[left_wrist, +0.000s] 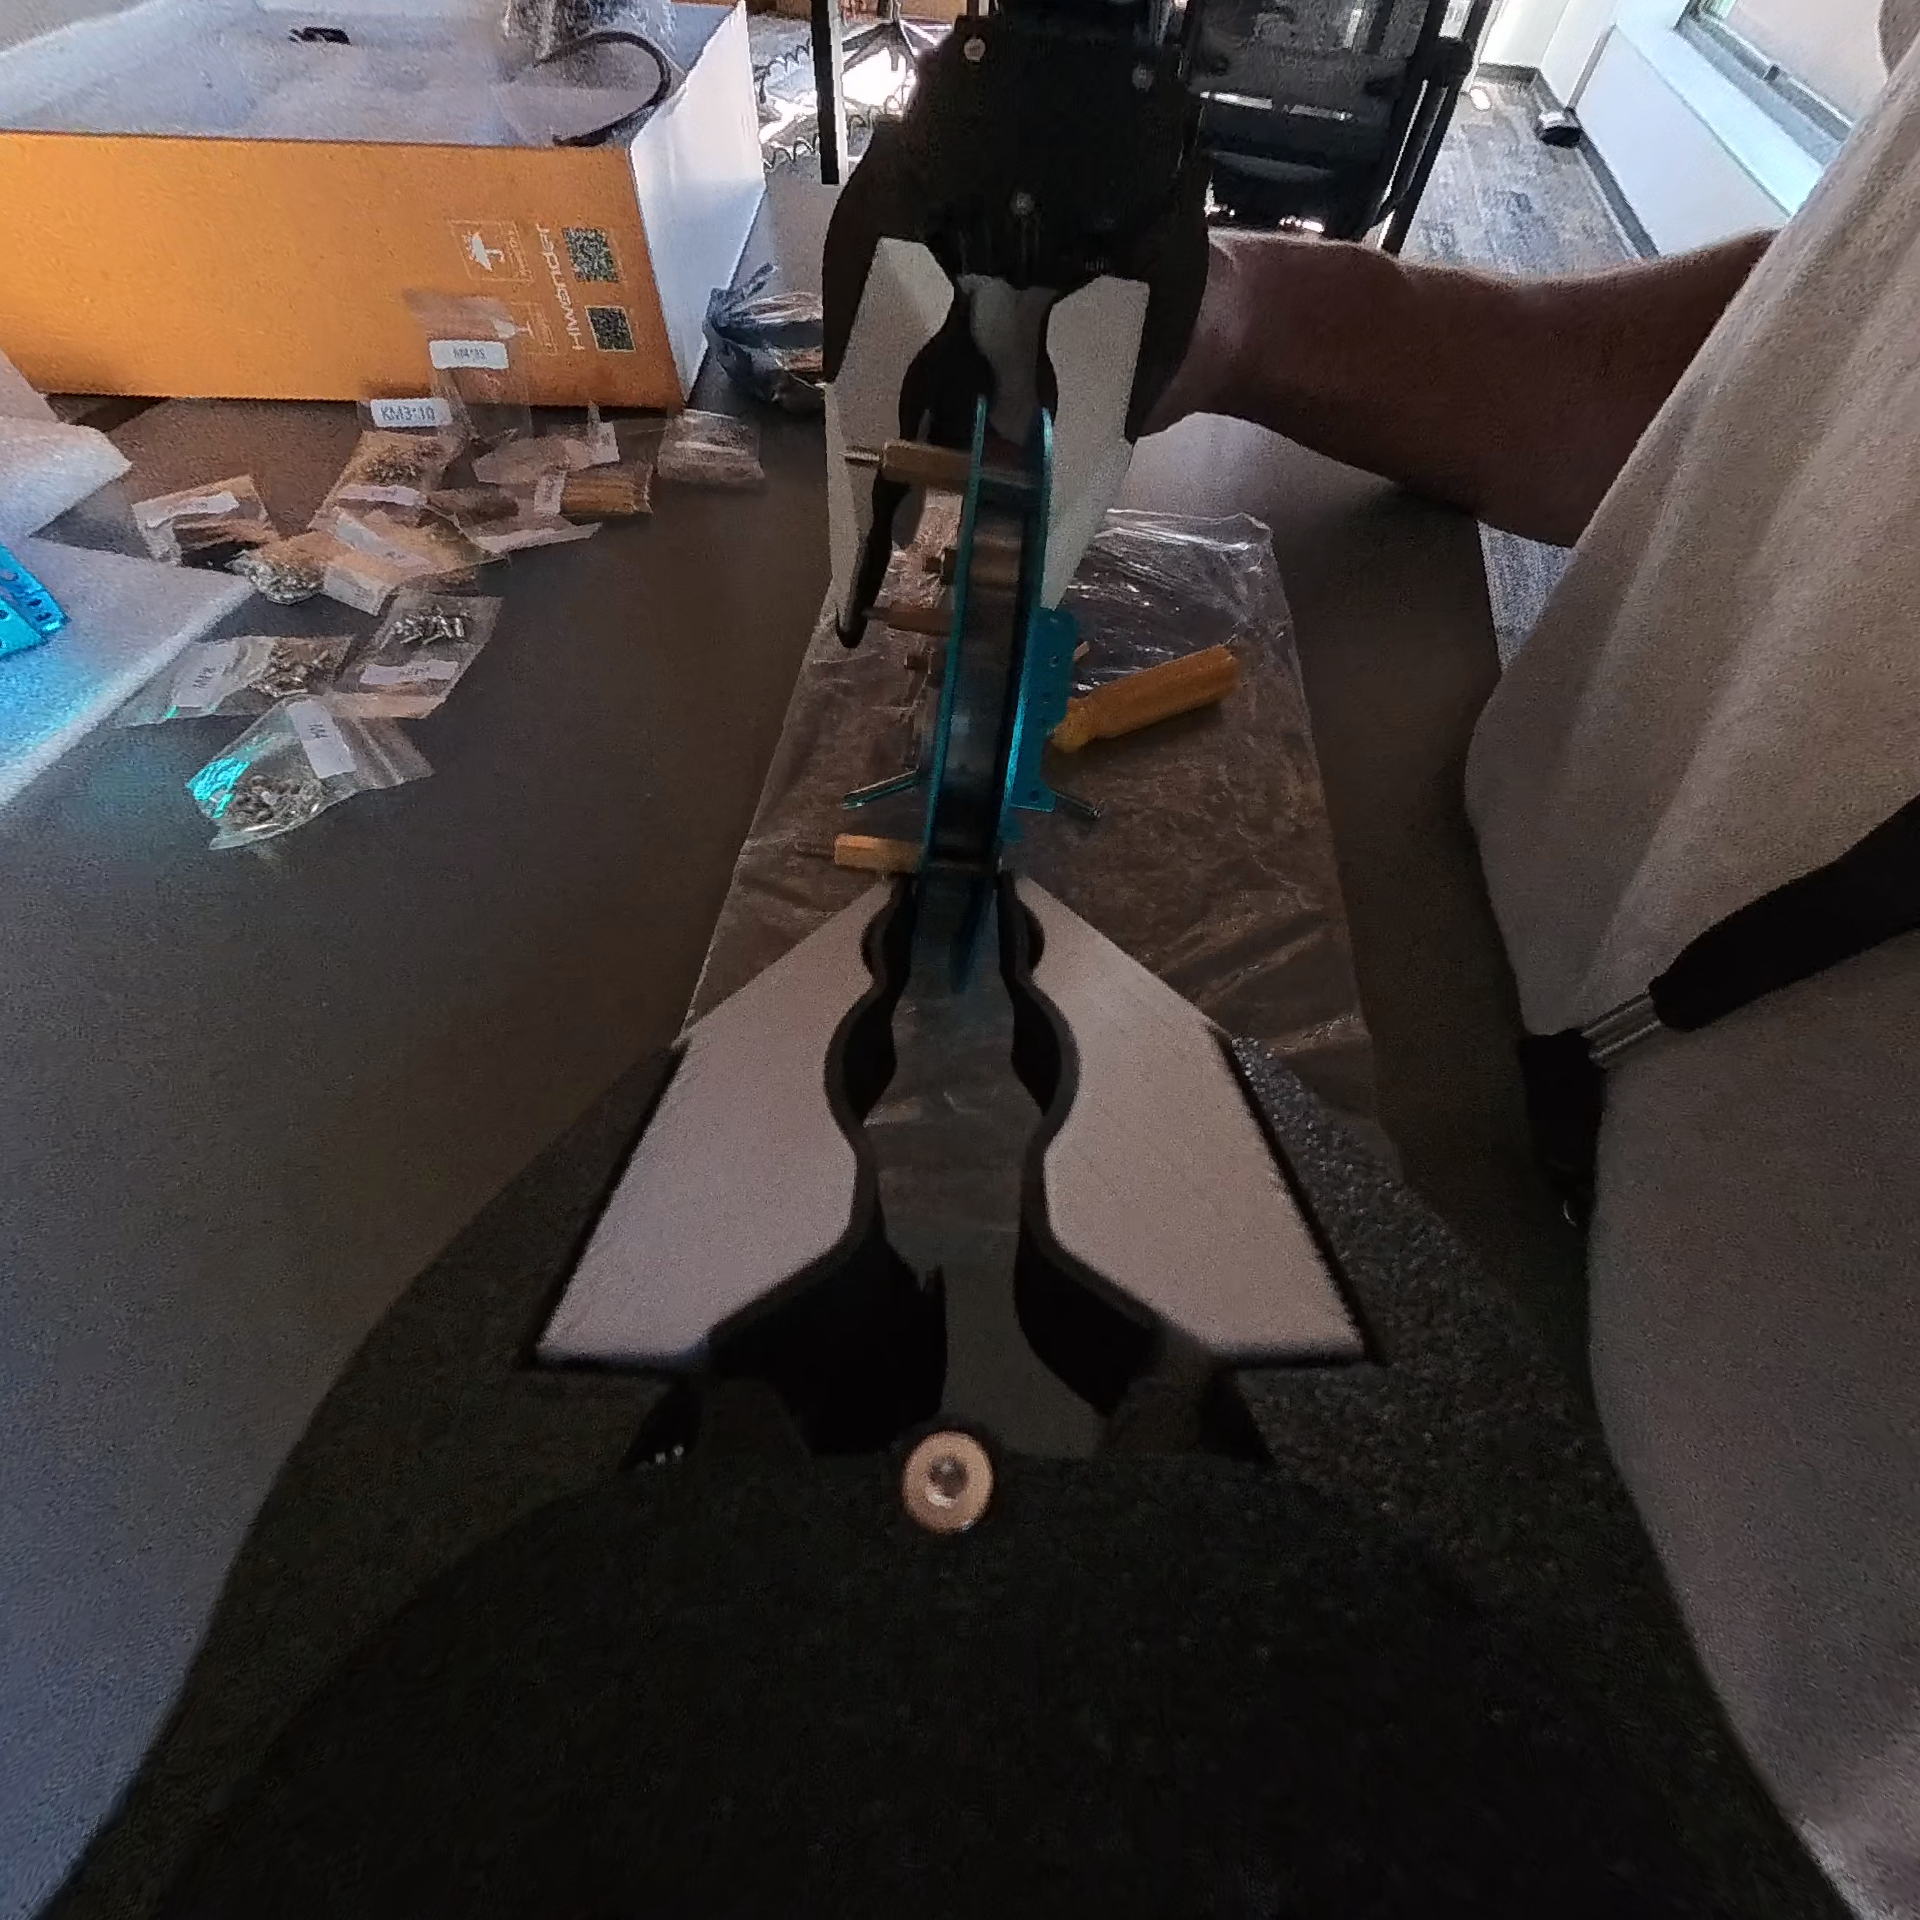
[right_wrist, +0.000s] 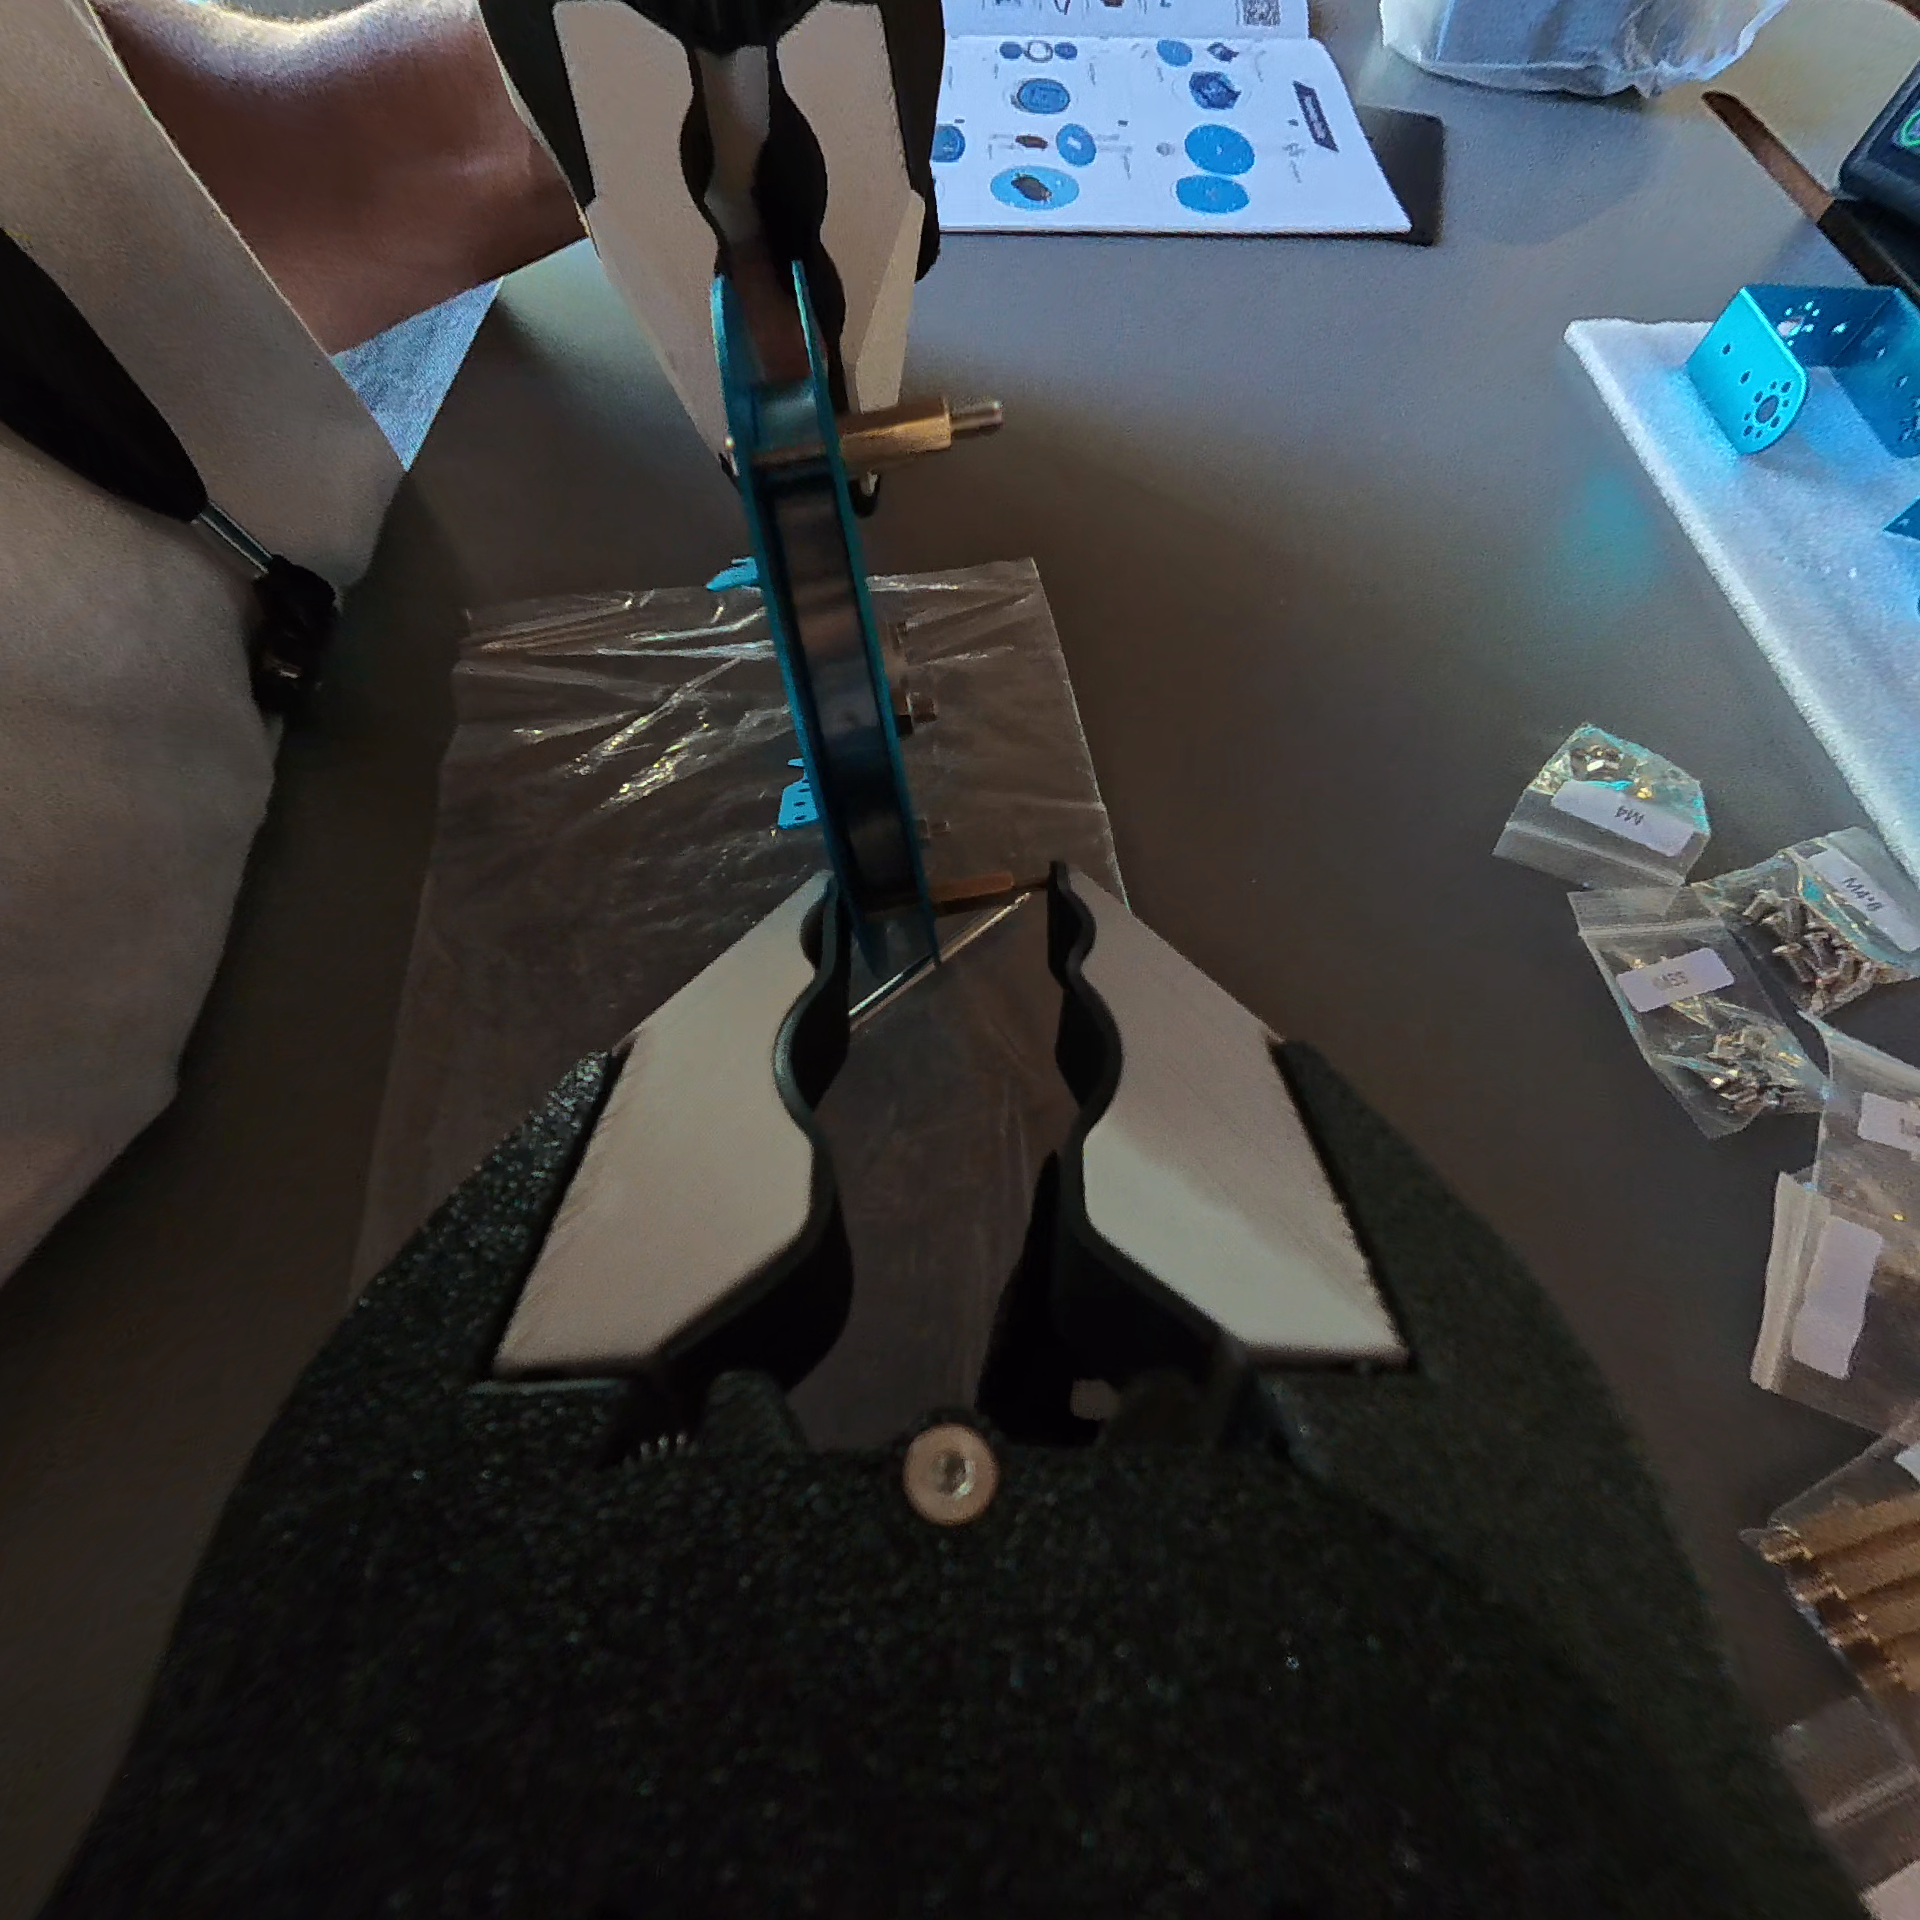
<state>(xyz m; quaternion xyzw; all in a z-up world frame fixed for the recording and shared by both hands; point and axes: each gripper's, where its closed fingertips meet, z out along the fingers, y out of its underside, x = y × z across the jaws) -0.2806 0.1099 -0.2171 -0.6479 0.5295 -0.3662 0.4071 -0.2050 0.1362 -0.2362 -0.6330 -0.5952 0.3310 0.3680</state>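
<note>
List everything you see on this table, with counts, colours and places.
table: one, grey
plastic sheet: one, clear, table centre
disc assembly: one, blue with brass standoffs, held on edge above plastic sheet
tool: one, yellow handle, on plastic sheet
screw bags: many, clear, scattered on table
box: one, orange, open, behind screw bags
instruction sheet: one, white, on table
bracket: at least one, blue, on white foam
left gripper: black-white, jaws shut on disc assembly
right gripper: black-white, jaws open around its opposite edge
</note>
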